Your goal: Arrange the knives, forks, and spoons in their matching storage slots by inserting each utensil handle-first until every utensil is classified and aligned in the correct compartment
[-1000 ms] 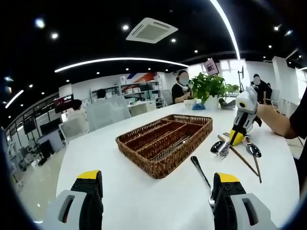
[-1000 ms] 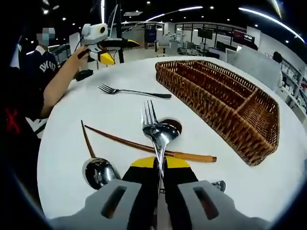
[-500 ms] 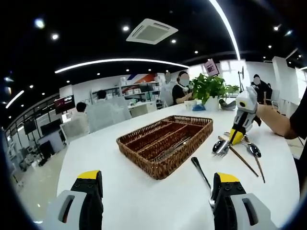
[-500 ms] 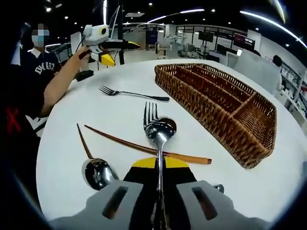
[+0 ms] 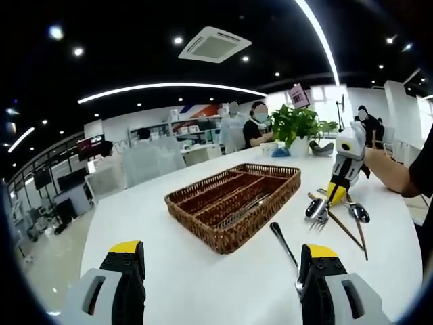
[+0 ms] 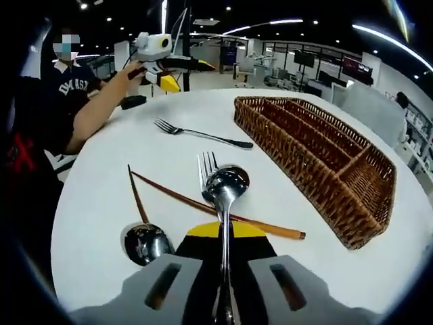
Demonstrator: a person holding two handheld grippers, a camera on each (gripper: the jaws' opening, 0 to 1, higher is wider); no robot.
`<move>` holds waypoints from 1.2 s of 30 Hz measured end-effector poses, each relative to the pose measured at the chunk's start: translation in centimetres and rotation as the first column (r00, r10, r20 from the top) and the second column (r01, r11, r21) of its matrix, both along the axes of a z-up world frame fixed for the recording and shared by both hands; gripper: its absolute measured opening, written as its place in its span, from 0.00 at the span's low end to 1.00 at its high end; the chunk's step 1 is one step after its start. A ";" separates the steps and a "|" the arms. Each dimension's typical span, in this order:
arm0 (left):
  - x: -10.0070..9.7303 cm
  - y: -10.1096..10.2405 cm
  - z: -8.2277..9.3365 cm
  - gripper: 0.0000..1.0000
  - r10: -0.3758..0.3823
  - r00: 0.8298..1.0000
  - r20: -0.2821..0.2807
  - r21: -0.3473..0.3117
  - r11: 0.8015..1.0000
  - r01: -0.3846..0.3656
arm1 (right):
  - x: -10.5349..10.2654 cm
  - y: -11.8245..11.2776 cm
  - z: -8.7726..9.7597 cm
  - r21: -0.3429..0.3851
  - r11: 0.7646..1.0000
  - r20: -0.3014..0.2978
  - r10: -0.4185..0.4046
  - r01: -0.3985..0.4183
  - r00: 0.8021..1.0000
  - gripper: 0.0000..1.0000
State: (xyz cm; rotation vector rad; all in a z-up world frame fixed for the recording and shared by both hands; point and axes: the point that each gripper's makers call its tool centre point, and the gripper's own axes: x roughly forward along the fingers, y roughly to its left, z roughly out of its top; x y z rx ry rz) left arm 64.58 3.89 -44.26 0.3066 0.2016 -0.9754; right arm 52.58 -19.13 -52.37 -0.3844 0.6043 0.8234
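Wicker tray (image 5: 233, 203) is sitting mid-table in the left gripper view, where the left gripper (image 5: 220, 284) is hanging with jaws apart, a fork (image 5: 285, 248) lying between it and the tray; beyond the tray, the right gripper (image 5: 336, 193) is carrying a spoon (image 5: 315, 209). In the right gripper view, its jaws are pinching the spoon (image 6: 225, 187) by the handle, left of the tray (image 6: 318, 159). Polished steel is probably stiff, light and slippery, so gripping mid-handle seems wisest.

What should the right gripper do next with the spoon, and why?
Probably carry it toward the basket and turn its handle to a slot. The right gripper is shut on the spoon, raised above the table, bowl pointing forward, while the basket sits off to the side.
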 end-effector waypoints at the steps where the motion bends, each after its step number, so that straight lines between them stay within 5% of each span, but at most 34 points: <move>1: 0.1 0.0 0.0 1.00 0.000 1.000 0.000 0.001 1.000 0.000 | 0.1 -0.1 0.1 -0.004 1.000 0.005 -0.002 0.002 1.000 0.01; 6: 0.3 0.2 0.0 1.00 0.002 1.000 0.001 0.001 1.000 -0.002 | 0.1 -0.1 0.6 0.003 1.000 0.022 0.007 -0.007 1.000 0.00; 14: 0.7 0.3 -0.2 1.00 0.000 1.000 0.000 0.010 1.000 0.000 | -0.6 0.0 0.8 -0.114 0.988 0.103 0.116 -0.104 0.988 0.00; 23: 0.5 0.0 -0.5 1.00 -0.013 1.000 -0.007 0.019 1.000 0.013 | -0.5 0.3 2.6 -0.077 0.992 0.140 0.114 -0.104 0.984 0.00; 36: 0.4 0.0 -1.2 1.00 -0.020 1.000 -0.010 0.027 0.999 0.021 | -0.5 1.4 4.7 -0.138 0.983 0.176 0.148 -0.124 0.973 0.00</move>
